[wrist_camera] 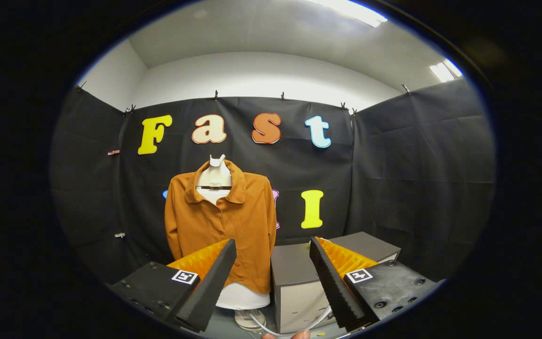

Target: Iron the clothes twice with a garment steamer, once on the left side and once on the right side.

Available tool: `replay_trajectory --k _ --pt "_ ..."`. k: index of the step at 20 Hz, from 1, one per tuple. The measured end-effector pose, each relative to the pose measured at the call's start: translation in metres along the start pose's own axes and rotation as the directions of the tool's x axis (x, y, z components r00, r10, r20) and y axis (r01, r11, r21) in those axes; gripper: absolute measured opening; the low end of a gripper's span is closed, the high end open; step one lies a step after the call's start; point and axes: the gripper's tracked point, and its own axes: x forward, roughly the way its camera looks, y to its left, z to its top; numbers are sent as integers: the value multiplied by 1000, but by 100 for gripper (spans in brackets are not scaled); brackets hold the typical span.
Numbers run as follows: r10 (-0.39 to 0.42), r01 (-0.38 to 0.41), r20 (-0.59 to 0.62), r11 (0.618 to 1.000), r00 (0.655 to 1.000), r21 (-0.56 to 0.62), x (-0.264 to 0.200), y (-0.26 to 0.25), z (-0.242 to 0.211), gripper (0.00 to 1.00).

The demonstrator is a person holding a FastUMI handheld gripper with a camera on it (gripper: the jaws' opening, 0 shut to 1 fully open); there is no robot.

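tool [273,270] spread wide, fingers holding nothing. orange shirt [221,221] hanging on a white mannequin form [214,176] beyond the left finger, against the booth wall. grey box [299,282] just beside the shirt, straight ahead between the fingers; white cord [261,325] trailing by its base. no steamer head clearly seen, probably still to be picked up. best to follow the cord to find the handle, then close squarely on it before approaching the shirt front
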Motion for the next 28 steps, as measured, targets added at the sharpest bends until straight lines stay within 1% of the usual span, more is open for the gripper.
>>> replay_trajectory --k 3,7,10,12,14,17,21,26,28 --pt "-2 2 -10 1000 1000 8 6 -4 -2 98" --pt "-22 22 -58 1000 998 -2 28 -25 -10 98" --pt "-3 9 -148 999 989 44 56 -45 -27 98" --pt "13 6 -234 997 972 81 78 -63 -44 98" --pt "13 13 -303 997 953 82 99 -88 -62 98" --pt "20 4 -403 998 915 58 128 -125 -89 99" --pt "53 -30 -503 998 863 55 174 -155 -126 99" --pt "54 -5 -645 997 763 78 224 -197 -196 99" --pt "65 -16 -681 997 729 78 244 -208 -219 99"
